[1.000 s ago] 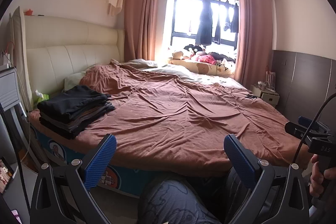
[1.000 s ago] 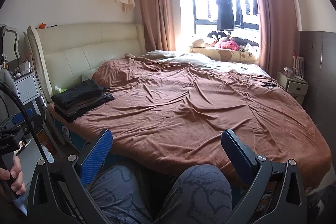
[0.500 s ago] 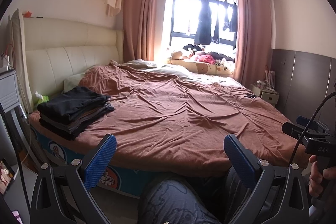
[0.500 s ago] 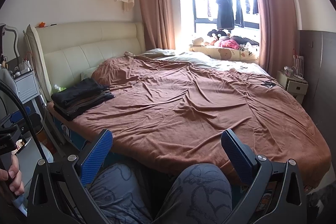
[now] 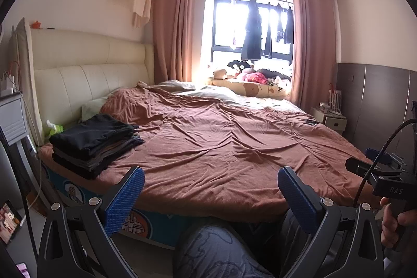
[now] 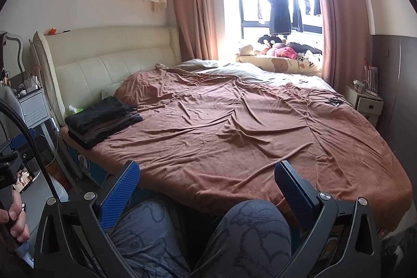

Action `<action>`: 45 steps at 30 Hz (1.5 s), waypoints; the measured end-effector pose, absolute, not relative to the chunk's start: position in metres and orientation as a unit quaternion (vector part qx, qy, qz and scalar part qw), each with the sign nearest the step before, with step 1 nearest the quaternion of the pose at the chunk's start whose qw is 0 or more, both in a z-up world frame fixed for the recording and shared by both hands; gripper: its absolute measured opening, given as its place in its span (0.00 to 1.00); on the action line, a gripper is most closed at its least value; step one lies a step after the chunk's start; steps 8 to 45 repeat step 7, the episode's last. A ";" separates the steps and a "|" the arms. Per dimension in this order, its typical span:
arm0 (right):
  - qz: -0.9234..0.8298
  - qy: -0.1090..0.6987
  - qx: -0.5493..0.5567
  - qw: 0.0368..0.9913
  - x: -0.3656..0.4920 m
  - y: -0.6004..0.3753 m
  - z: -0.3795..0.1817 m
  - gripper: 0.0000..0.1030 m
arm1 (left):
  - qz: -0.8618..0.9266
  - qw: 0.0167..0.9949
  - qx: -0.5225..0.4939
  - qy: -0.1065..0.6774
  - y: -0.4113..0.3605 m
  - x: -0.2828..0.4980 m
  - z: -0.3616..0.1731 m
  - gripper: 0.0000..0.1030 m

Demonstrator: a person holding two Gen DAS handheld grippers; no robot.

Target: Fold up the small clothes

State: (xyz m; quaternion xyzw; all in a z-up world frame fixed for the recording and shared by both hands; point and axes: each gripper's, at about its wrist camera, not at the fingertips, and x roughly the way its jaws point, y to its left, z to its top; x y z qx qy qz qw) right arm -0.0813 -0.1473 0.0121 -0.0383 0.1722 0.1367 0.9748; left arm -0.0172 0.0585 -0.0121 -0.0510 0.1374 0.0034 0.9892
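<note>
- At the bed's left front corner, by the headboard (image 5: 88, 69), sits the stack of folded dark clothes (image 5: 93, 140), neat and squared.
- Across the brown bedspread (image 5: 221, 147) no unfolded garment shows.
- Left gripper (image 5: 211, 197) hangs wide and empty off the front edge, above the person's knees (image 6: 203, 233).
- Right gripper (image 6: 207, 189) likewise gapes empty.
- Judgement: fetch the next piece, lay it flat mid-bed, pinch its corners evenly.

One stack of folded clothes (image 5: 95, 141), one bed (image 5: 234, 147), two tongs (image 5: 211, 189), two curtains (image 5: 173, 25)
</note>
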 end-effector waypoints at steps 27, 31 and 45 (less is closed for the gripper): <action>0.136 0.167 -0.039 0.976 -0.089 -0.153 0.012 1.00 | 0.004 0.991 -0.049 0.122 0.055 -0.028 -0.006 1.00; 0.136 0.167 -0.039 0.976 -0.089 -0.153 0.012 1.00 | 0.004 0.991 -0.049 0.122 0.055 -0.028 -0.006 1.00; 0.136 0.167 -0.039 0.976 -0.089 -0.153 0.012 1.00 | 0.004 0.991 -0.049 0.122 0.055 -0.028 -0.006 1.00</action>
